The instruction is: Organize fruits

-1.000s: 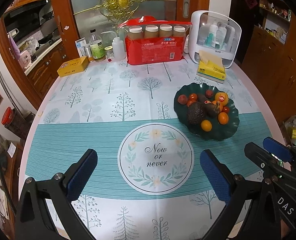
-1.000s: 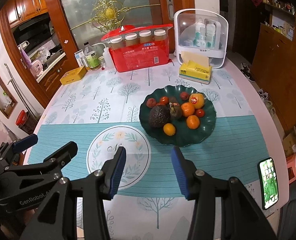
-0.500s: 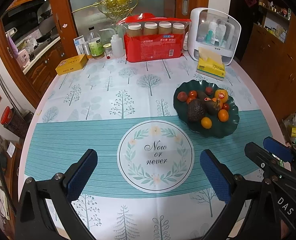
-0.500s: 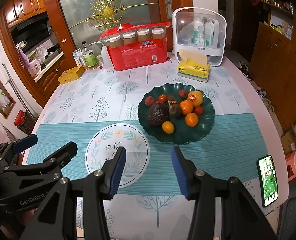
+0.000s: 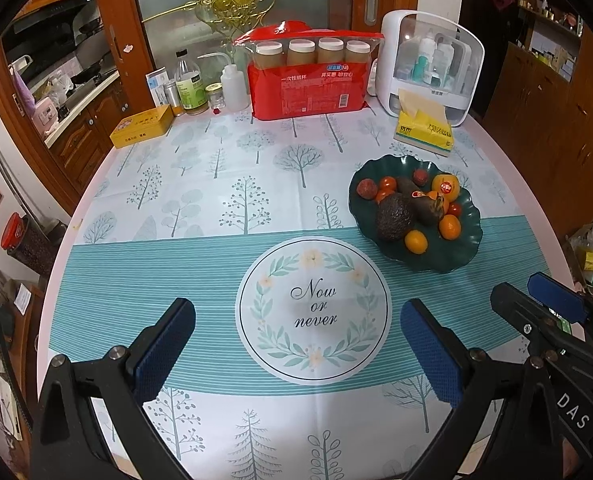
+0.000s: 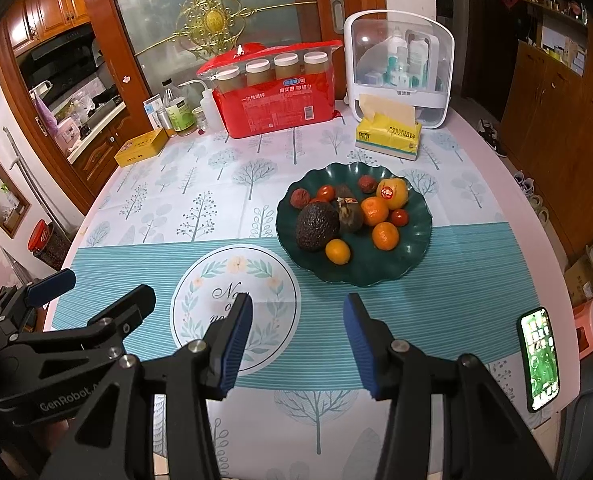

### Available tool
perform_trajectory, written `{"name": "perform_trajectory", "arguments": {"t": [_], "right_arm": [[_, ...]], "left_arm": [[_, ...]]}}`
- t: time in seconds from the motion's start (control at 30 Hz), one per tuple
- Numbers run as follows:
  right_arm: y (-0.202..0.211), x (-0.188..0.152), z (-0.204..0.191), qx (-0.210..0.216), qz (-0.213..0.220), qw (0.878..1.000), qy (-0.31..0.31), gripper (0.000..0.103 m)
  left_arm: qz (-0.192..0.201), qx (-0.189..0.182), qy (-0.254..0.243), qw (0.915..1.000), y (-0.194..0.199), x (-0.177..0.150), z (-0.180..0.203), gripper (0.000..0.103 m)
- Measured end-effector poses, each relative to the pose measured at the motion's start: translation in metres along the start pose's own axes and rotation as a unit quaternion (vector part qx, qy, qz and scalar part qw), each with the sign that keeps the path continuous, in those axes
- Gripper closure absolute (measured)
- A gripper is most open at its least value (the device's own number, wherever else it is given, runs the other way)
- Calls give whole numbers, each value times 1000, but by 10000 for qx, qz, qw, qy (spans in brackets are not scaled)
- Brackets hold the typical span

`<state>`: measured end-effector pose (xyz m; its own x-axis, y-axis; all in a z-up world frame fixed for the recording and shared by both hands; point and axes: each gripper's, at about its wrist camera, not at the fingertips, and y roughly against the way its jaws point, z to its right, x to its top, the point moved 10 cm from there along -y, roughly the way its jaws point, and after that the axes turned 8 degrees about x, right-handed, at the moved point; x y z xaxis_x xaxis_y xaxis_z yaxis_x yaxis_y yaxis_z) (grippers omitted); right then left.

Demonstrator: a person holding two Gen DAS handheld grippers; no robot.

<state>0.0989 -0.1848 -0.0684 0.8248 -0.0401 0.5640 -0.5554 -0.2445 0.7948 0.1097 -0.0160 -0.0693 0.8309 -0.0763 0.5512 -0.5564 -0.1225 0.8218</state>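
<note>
A dark green scalloped plate (image 5: 464, 248) (image 6: 416, 248) sits right of the table's middle and holds several fruits: a dark avocado (image 5: 393, 216) (image 6: 316, 226), oranges (image 6: 385, 236), small red tomatoes (image 6: 325, 192) and a yellow fruit with a sticker (image 6: 392, 193). My left gripper (image 5: 296, 344) is open and empty above the round "Now or never" print, left of the plate. My right gripper (image 6: 296, 336) is open and empty, just in front of the plate. Each gripper also shows at the edge of the other's view.
At the back stand a red pack of jars (image 5: 308, 80), a white cosmetics case (image 5: 432, 64), a yellow tissue pack (image 5: 422, 130), bottles (image 5: 190, 84) and a yellow tin (image 5: 142, 126). A phone (image 6: 538, 364) lies at the table's right front edge.
Both views have pulled back and up slightly, so the plate and back items sit a little lower in frame. Both grippers stay open and empty.
</note>
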Motion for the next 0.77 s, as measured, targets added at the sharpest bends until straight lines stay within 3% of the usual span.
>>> {"name": "perform_trajectory", "arguments": {"t": [0.77], "right_arm": [[-15, -2, 3, 33, -127, 9999, -28, 55]], "left_arm": [[-156, 31, -10, 9999, -16, -4, -2, 1]]}}
